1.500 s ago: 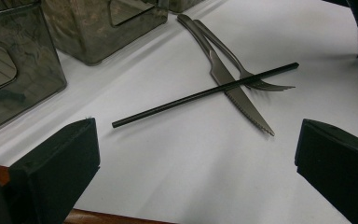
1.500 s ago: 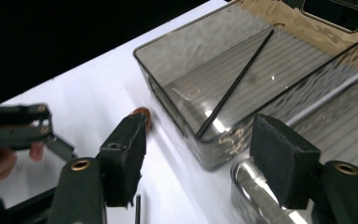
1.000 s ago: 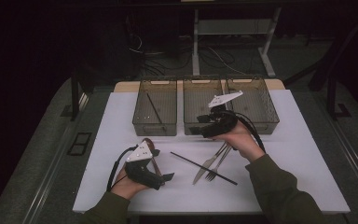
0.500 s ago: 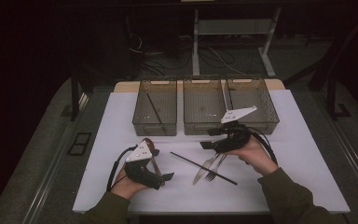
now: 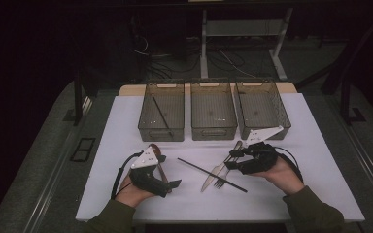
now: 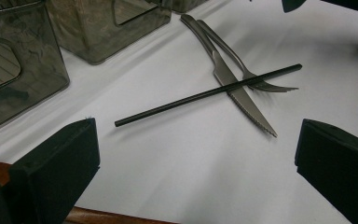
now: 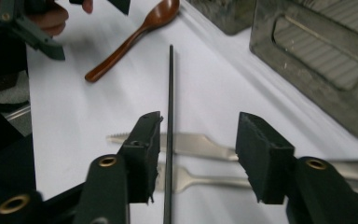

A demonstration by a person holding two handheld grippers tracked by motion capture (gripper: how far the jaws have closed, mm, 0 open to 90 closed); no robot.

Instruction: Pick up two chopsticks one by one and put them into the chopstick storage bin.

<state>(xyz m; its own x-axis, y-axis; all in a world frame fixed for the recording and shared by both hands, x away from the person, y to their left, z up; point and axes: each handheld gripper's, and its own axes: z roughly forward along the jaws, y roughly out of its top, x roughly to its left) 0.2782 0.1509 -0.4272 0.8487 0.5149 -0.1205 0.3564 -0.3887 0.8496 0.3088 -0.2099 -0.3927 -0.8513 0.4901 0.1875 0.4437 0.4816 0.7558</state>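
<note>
Between the right tool's [image 7: 198, 158] closing jaws: an unmarked chopstick [image 7: 170, 116].

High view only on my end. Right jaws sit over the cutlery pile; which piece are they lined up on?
Observer: The black chopstick. It runs between the jaws of the right gripper, which have just been closing; neither jaw clamps it yet.
Operator: What's under it?
Observer: It lies across the knife and the fork; the knife's edge is serrated.
Operator: Left jaws?
Observer: The left gripper is wide open, with bare table between its jaws.
</note>
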